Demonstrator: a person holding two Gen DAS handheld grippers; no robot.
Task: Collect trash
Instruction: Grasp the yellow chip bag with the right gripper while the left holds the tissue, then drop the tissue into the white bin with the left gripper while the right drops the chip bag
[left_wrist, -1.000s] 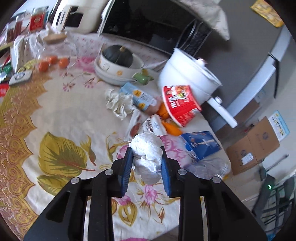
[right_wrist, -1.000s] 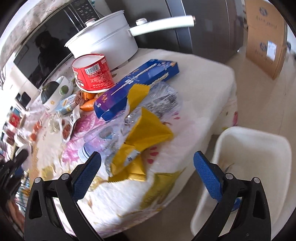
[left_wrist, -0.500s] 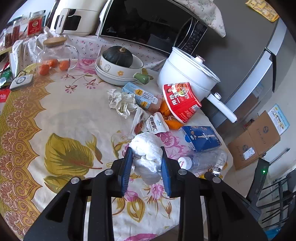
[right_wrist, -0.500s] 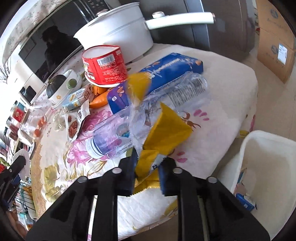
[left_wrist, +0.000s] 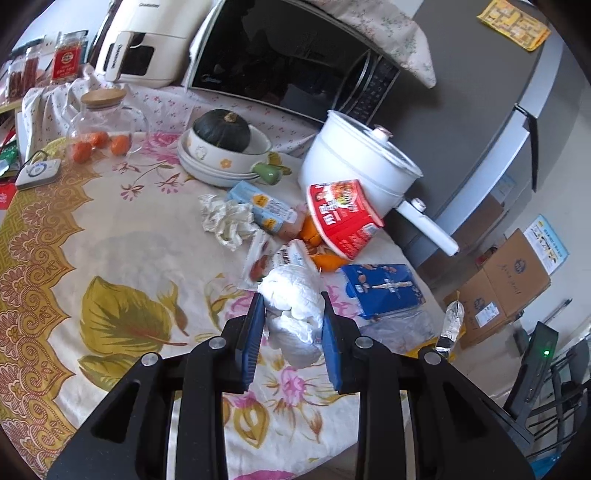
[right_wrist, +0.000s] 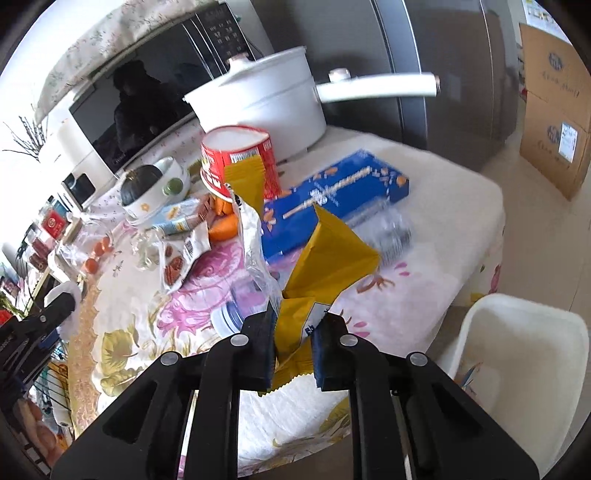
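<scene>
My left gripper (left_wrist: 291, 328) is shut on a crumpled white tissue wad (left_wrist: 293, 310), held above the floral tablecloth (left_wrist: 110, 266). My right gripper (right_wrist: 293, 339) is shut on a yellow foil snack wrapper (right_wrist: 325, 266), lifted above the table edge. A white trash bin (right_wrist: 524, 354) stands on the floor at the lower right. Other trash lies on the table: a blue box (left_wrist: 382, 290) (right_wrist: 340, 199), a red noodle cup (left_wrist: 341, 218) (right_wrist: 240, 162), a clear plastic bottle (right_wrist: 384, 229), a crumpled paper (left_wrist: 227, 221) and a milk carton (left_wrist: 260, 206).
A white pot with a long handle (left_wrist: 354, 170) (right_wrist: 266, 107), a bowl with a dark squash (left_wrist: 221, 136), a glass jar with oranges (left_wrist: 101, 129) and a microwave (left_wrist: 288, 59) stand at the back. Cardboard boxes (left_wrist: 506, 288) sit on the floor.
My right gripper went from wide open to shut on the yellow wrapper and has lifted it. My left gripper has kept the tissue wad and risen a little.
</scene>
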